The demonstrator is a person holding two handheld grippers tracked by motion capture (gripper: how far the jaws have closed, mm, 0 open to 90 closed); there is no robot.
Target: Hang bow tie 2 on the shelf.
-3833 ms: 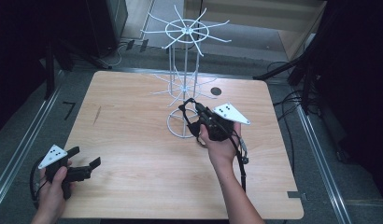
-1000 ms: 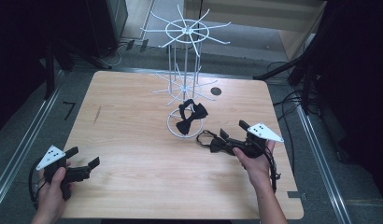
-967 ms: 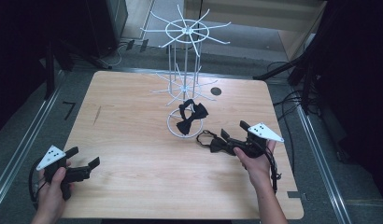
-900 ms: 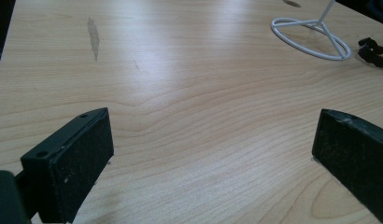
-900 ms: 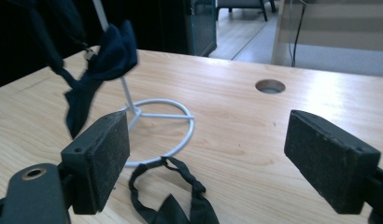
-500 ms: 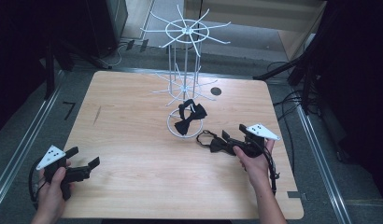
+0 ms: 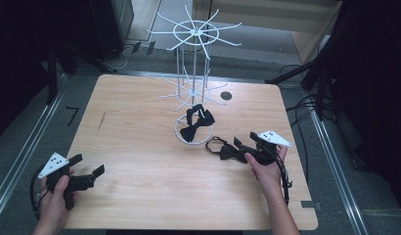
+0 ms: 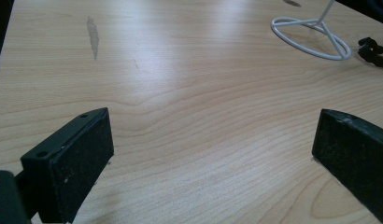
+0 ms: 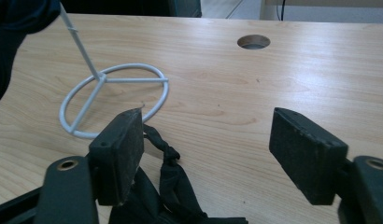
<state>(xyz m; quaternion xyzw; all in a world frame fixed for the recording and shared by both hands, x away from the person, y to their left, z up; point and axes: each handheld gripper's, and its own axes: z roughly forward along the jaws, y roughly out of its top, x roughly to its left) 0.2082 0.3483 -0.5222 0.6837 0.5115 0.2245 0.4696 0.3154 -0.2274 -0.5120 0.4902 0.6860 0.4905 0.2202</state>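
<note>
Nearest, the left gripper [image 7: 88, 175] rests wide open and empty on the table [image 7: 140, 142]. The right gripper [image 7: 243, 147], jaws spread, holds nothing over one bow tie [image 7: 227, 151]. Beyond, another bow tie [image 7: 196, 123] already hangs on the wire stand [image 7: 193, 73].

Two black bow ties: one [image 7: 197, 125] hanging on the rack beyond the right gripper, one [image 7: 227, 151] flat just ahead of its jaws. One white wire rack [image 7: 193, 73]. One wooden table [image 7: 140, 122]. Two grippers [image 7: 86, 178] [image 7: 243, 147].
</note>
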